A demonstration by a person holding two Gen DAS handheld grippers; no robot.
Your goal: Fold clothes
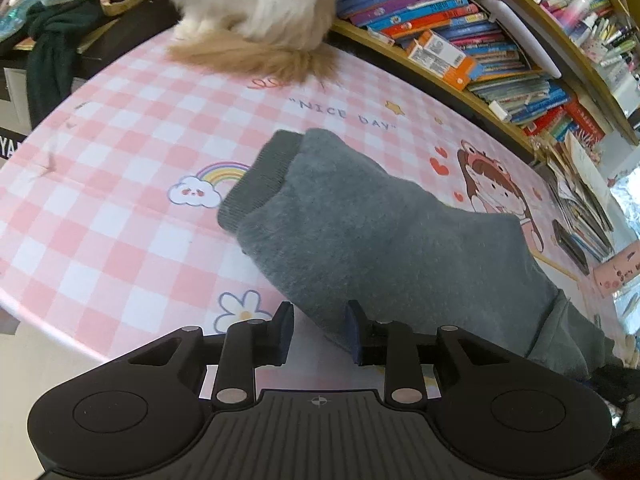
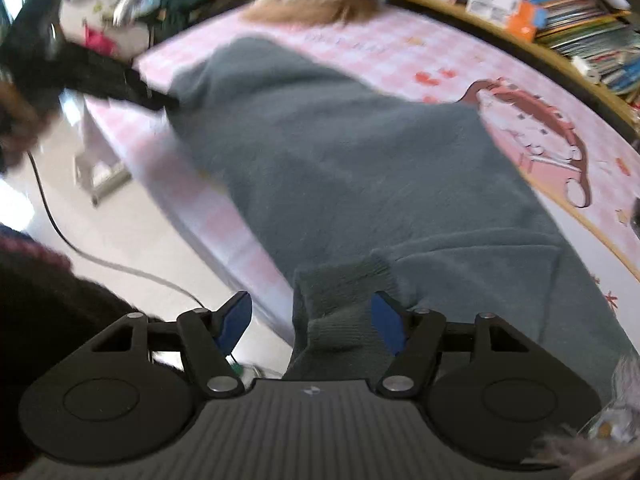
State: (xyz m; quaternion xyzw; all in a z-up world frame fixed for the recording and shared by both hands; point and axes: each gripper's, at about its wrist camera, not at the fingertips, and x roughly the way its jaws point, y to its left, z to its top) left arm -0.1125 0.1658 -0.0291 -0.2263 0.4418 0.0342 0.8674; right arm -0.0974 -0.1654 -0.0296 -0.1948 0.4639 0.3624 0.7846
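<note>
So my left gripper is sitting low over the near edge of the table, jaws a bit apart with nothing pinched. The edge of the grey garment lies right between them, but the pads aren't pressing on it as far as I can see. My right gripper has its jaws spread wide, and a ribbed cuff of the same garment bunches up in the gap. It's closer to the right blue pad, and the shot is blurry, so I can't swear whether it touches.

The garment lies stretched across the pink checked tabletop, its other ribbed cuff pointing toward the far side, next to the little rainbow cloud print. Plenty of bare table to the left of it. Right side is tighter: the cloth runs toward the table's right edge, near the cartoon girl print.

Far edge has a fluffy cat parked on it, tail on the table. Beyond that, a bookshelf curves along the right side, well apart from the garment.
</note>
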